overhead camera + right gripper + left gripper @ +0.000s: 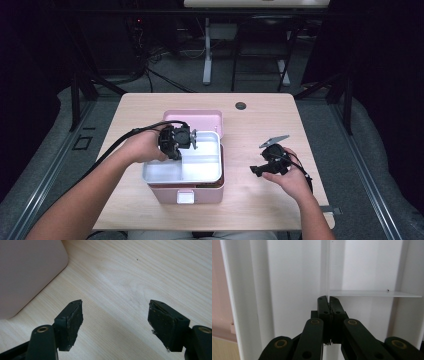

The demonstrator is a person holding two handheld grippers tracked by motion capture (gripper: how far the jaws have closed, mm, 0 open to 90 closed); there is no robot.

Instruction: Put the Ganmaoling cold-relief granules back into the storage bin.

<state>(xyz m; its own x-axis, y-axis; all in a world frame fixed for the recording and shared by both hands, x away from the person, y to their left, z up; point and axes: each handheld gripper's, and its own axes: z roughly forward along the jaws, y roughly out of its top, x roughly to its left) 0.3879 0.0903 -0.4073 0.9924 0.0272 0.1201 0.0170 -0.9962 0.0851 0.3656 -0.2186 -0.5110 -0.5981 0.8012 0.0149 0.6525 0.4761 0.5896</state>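
Observation:
A white divided tray [200,170] sits in the top of a pink lunch box [205,194] at the table's middle. My left gripper [194,140] reaches into the tray from the left. In the left gripper view my left gripper [329,299] is shut on the tray's thin upright divider [329,270], where a cross divider [372,293] branches off. My right gripper [255,171] hovers over the bare table to the right of the box. In the right gripper view my right gripper [115,315] is open with nothing between its jaws, and the pink box's corner [27,272] lies to the left.
A pink lid [192,120] lies flat behind the box. The box has a white latch [185,197] on its front wall. A round dark grommet [241,106] sits near the wooden table's [270,125] far edge. Desk legs and cables stand beyond it.

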